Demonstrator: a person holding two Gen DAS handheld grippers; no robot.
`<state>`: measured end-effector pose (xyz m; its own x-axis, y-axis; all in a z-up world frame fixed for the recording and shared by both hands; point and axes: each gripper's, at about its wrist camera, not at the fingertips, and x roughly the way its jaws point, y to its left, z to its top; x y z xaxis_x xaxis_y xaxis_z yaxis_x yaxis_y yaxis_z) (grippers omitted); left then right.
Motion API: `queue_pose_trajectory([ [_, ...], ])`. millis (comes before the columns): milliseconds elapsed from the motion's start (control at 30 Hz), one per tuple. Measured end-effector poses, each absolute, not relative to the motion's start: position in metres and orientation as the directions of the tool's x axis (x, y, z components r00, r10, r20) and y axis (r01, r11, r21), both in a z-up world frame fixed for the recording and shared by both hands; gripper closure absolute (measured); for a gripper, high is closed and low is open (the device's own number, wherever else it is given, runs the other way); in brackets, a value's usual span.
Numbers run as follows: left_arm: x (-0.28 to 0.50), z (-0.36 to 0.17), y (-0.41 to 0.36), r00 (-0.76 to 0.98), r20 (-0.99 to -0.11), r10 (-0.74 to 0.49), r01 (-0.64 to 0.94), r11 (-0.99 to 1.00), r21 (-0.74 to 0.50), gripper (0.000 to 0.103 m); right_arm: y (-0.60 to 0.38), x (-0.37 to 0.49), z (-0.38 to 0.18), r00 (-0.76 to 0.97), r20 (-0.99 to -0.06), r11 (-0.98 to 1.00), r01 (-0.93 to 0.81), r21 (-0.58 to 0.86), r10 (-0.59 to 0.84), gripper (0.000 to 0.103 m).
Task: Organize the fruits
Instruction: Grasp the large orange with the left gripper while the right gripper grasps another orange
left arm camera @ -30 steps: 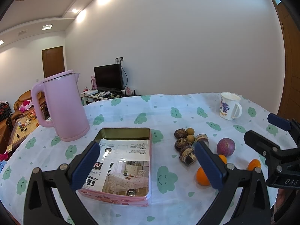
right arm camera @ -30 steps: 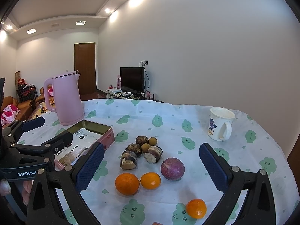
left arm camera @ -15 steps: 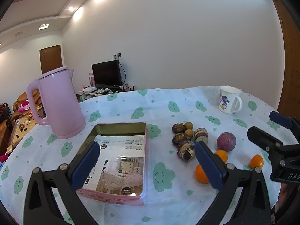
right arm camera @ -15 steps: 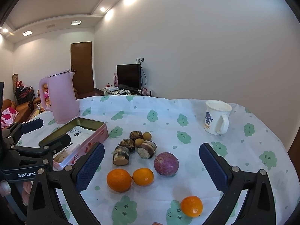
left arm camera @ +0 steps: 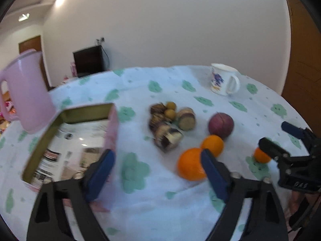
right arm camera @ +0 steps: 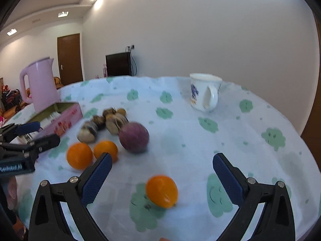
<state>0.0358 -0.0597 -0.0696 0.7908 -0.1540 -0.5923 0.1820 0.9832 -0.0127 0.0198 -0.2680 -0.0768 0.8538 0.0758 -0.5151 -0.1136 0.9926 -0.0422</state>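
On the cloud-print tablecloth lie a big orange (left arm camera: 189, 163), a smaller orange (left arm camera: 212, 144), a purple round fruit (left arm camera: 220, 123) and a heap of brown chunks with small yellow fruits (left arm camera: 168, 120). My left gripper (left arm camera: 156, 160) hangs low over the cloth just left of the big orange. Its jaws are closing with only cloth between them. A third orange (right arm camera: 161, 190) lies apart, between the fingers of my right gripper (right arm camera: 162, 160). Those jaws are closing too, still wide, and the pads do not touch it. An open pink tin (left arm camera: 112, 124) stands at the left.
A pink kettle (left arm camera: 26, 92) stands behind the tin at the far left. A white mug (right arm camera: 203, 92) sits at the back right. The round table's edge (right arm camera: 291, 124) curves close on the right. A hand shows at the bottom left of the right wrist view.
Both grippers have sunk and moved in toward the fruit, tilting further down. The left jaws have narrowed. The lone orange now lies between the right fingers.
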Motion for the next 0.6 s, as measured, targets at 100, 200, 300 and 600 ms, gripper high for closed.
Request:
queue_pose_trajectory([
  [100,0.039,-0.077,-0.070,0.770,-0.609,-0.189,0.211,0.977,-0.037,0.025,-0.274,0.021,-0.086,0.832,-0.547,0.991,-0.130,-0.026,0.095,0.021],
  [200,0.038,-0.080,-0.080,0.759,-0.615,-0.211,0.241,0.970,-0.036,0.027,-0.274,0.025,-0.091,0.809,-0.581,0.991,-0.131,-0.031,0.089,0.032],
  [300,0.040,-0.085,-0.091,0.735,-0.636,-0.235,0.275,0.961,-0.037,0.033,-0.273,0.027,-0.093,0.800,-0.593,0.989,-0.142,-0.039,0.092,0.036],
  [600,0.052,-0.093,-0.098,0.673,-0.691,-0.262,0.315,0.948,-0.053,0.035,-0.270,0.040,-0.104,0.736,-0.668,0.984,-0.177,-0.031,0.111,0.064],
])
